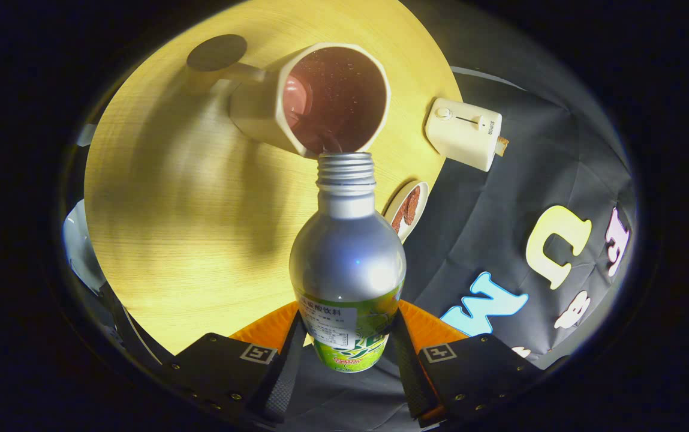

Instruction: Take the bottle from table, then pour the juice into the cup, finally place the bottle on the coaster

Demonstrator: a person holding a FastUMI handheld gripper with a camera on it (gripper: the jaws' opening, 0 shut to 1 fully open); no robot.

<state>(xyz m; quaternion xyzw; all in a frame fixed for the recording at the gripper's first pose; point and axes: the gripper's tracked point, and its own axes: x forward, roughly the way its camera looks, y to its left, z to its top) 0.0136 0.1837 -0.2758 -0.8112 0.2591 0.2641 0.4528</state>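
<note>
A silver metal bottle (347, 252) with a green label sits between my fingers, and my gripper (347, 336) is shut on its lower body. The bottle is tilted so that its open threaded neck points at the rim of a cream cup (320, 99) on the round wooden table (188, 198). Dark reddish juice fills the cup, and a thin stream runs from the bottle's mouth over the cup's near rim. A dark round coaster (217, 52) lies on the table beyond the cup, next to its handle.
A cream toaster (463, 133) with a slice in it stands at the table's edge beside the cup. A small plate (407, 210) with a brown snack lies near the bottle's neck. The black cloth wall hangs behind them.
</note>
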